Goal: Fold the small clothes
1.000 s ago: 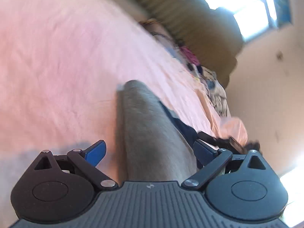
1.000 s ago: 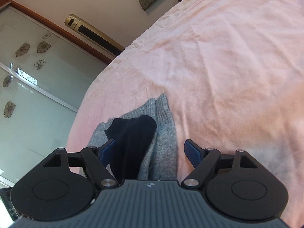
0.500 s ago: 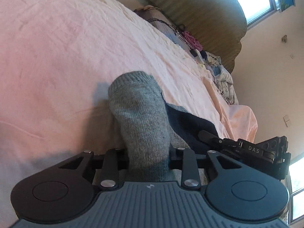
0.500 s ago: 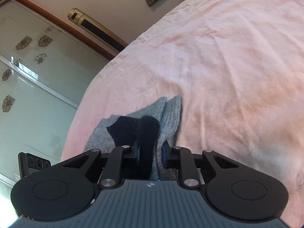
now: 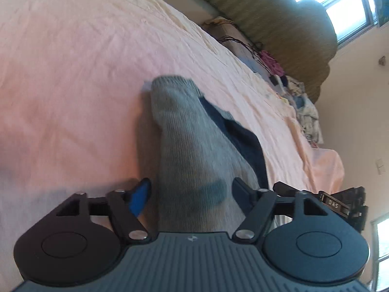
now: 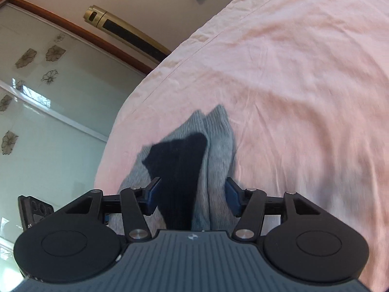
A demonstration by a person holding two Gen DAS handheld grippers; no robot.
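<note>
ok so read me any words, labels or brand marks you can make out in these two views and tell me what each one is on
"DAS": a label on the right tool, seen in the left wrist view.
"AS": partly cut off, on the left tool, at the edge of the right wrist view.
Small emblem on each tool's grey ribbed body: a logo, no readable letters.
Nothing else is readable.

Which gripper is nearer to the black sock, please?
Right. The right gripper straddles the black sock; the left gripper straddles the grey sock, the black one off to its side. Both jaws have just been opening.
</note>
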